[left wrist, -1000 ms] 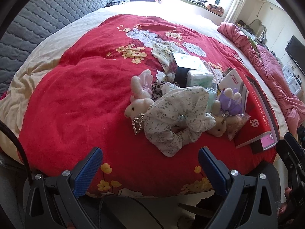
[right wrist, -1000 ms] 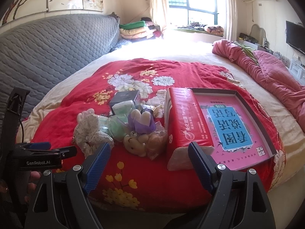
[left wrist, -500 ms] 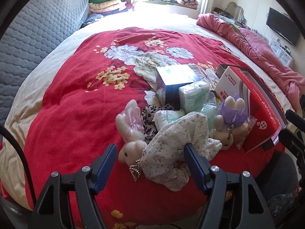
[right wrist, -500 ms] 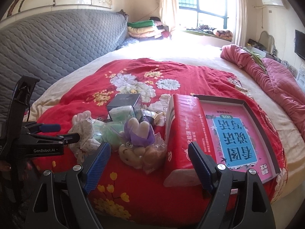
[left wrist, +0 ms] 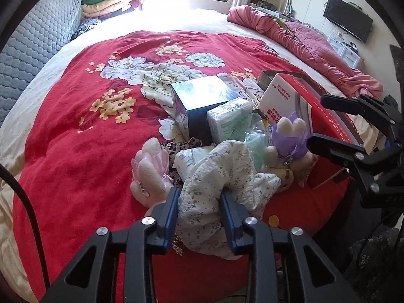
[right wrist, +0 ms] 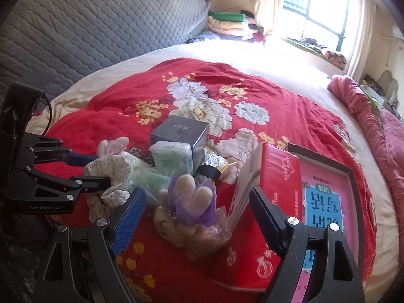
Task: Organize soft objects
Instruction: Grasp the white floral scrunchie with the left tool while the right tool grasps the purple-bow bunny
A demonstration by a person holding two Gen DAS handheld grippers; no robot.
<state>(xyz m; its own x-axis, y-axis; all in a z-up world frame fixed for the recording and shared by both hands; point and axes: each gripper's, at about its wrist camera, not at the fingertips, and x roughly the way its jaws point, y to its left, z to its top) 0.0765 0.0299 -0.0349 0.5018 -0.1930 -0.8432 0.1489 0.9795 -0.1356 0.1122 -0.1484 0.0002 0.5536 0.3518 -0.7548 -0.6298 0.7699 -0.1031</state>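
Observation:
A white floral cloth scrunchie (left wrist: 217,176) lies at the front of a pile on the red bedspread (left wrist: 88,139). My left gripper (left wrist: 199,204) is shut on the scrunchie; it also shows in the right wrist view (right wrist: 101,176) with the scrunchie (right wrist: 111,169) between its fingers. A pink-eared plush rabbit (left wrist: 151,171) lies just left of it. A purple-wrapped plush toy (right wrist: 192,202) sits in front of my right gripper (right wrist: 194,209), which is open and empty around it.
The pile holds a dark box (left wrist: 202,101), green tissue packs (left wrist: 229,121) and a red tissue pack (right wrist: 267,197). A pink book in a tray (right wrist: 325,202) lies to the right. A grey headboard (right wrist: 101,30) is at left, a pink quilt (left wrist: 303,38) at right.
My left gripper has moved forward to the pile and shut on the floral scrunchie. My right gripper has come closer to the purple plush toy and stays open.

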